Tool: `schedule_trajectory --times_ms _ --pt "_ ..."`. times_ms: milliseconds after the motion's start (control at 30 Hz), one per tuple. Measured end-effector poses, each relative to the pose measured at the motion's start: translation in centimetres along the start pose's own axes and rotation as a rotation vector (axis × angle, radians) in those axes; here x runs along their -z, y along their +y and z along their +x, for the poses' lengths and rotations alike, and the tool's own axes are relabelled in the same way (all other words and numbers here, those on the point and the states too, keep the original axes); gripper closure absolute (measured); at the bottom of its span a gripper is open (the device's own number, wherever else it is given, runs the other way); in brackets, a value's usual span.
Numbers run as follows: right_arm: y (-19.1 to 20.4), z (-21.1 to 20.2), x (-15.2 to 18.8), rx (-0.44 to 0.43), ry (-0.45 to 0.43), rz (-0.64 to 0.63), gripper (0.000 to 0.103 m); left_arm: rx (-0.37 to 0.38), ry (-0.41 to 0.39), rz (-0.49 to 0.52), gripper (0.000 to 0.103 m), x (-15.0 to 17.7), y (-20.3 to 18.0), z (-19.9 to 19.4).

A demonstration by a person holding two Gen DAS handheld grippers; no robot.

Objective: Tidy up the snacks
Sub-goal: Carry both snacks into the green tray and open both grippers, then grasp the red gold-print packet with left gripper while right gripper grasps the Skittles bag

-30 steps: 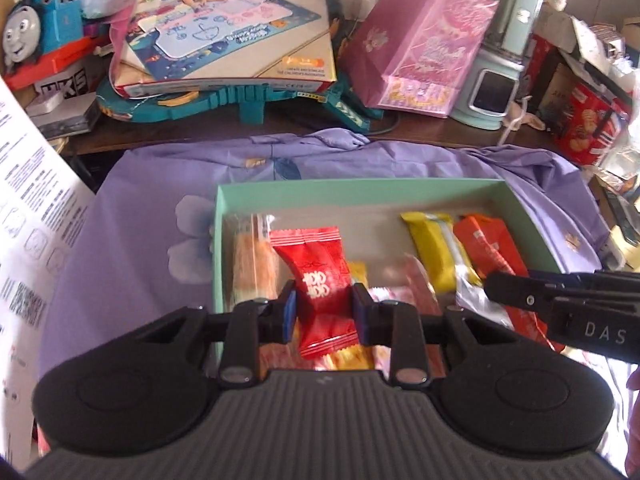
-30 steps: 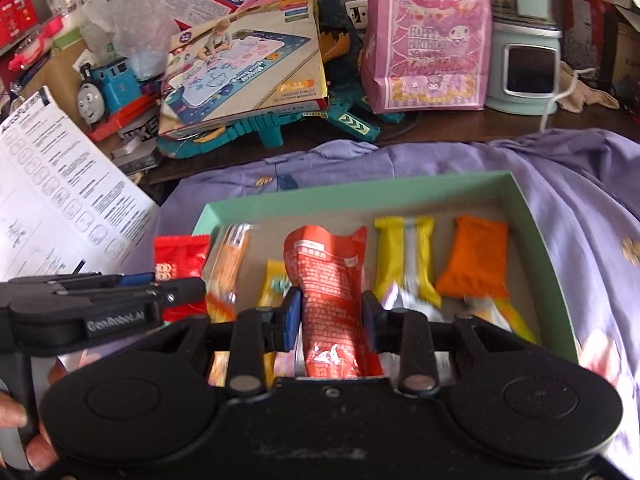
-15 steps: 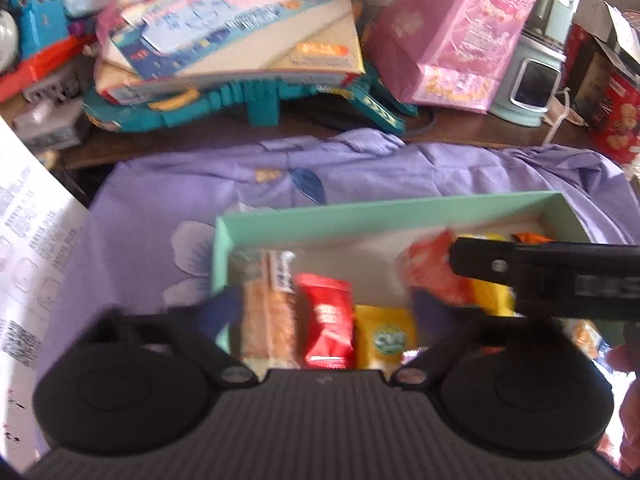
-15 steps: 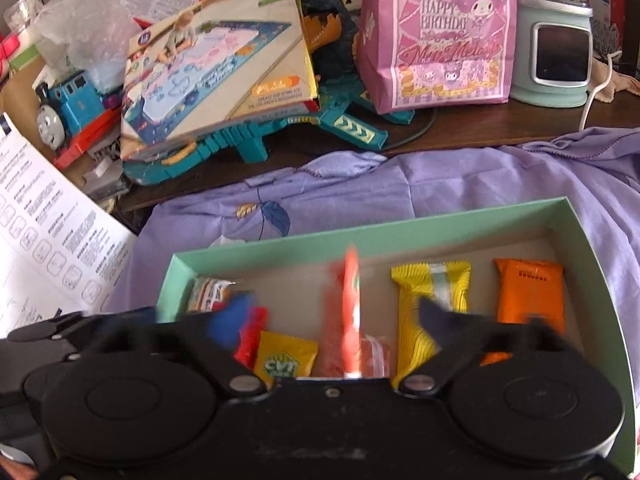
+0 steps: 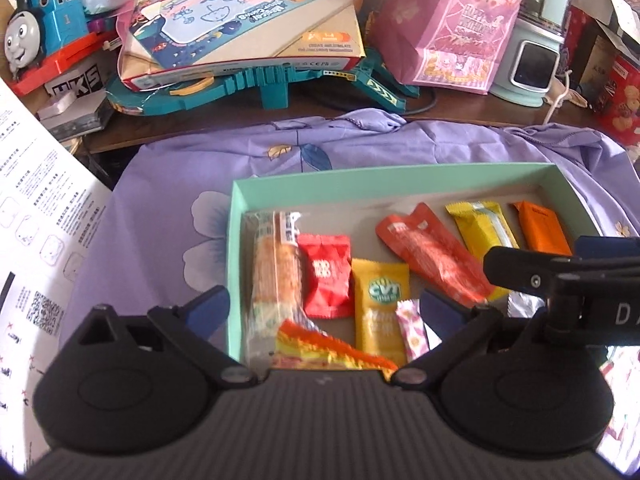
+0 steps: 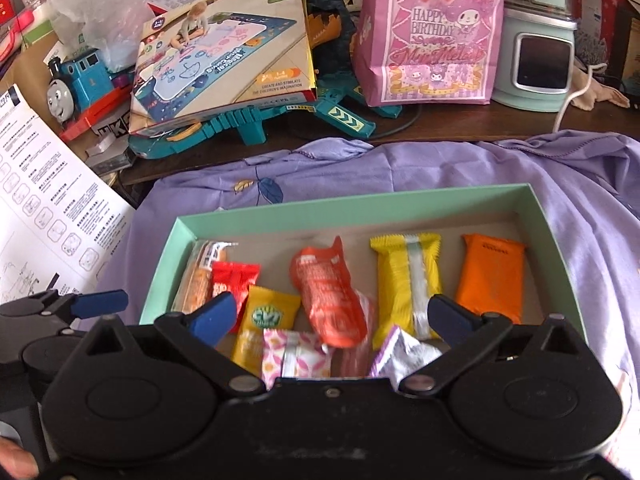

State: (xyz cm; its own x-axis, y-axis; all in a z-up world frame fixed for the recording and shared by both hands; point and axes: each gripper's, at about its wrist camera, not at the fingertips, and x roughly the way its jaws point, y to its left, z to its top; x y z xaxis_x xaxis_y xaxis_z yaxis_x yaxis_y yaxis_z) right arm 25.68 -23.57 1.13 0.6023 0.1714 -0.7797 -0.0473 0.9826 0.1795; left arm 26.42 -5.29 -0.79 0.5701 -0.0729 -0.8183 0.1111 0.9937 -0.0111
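Box (image 6: 554, 240), frame centre: assorted snacks. Red pouch (image 6: 328, 292): likely light, crinkly, slippery; pinch mid-body. Both jaws wide, empty.

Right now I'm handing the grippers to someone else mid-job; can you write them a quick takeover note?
Left gripper: open, empty, over the near left of the green box.
Right gripper: open, empty, over the box's near middle.
Done: the small red packet, the orange-red pouch, the yellow bar and the orange packet lie in the box.
Left: none visible outside; tidy the overlapping near-edge packets.
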Motion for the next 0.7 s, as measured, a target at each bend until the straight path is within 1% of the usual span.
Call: schedule_trajectory --times_ms 333,700 --pt "-1.1 -5.1 3.2 0.009 -0.028 0.025 0.0 0.017 -0.017 0.018 0.0 2.6 -1.4 -4.4" --pt "-3.4 -9.4 7.8 0.016 -0.029 0.085 0.0 0.036 -0.015 0.032 0.0 6.9 -2.1 -7.9"
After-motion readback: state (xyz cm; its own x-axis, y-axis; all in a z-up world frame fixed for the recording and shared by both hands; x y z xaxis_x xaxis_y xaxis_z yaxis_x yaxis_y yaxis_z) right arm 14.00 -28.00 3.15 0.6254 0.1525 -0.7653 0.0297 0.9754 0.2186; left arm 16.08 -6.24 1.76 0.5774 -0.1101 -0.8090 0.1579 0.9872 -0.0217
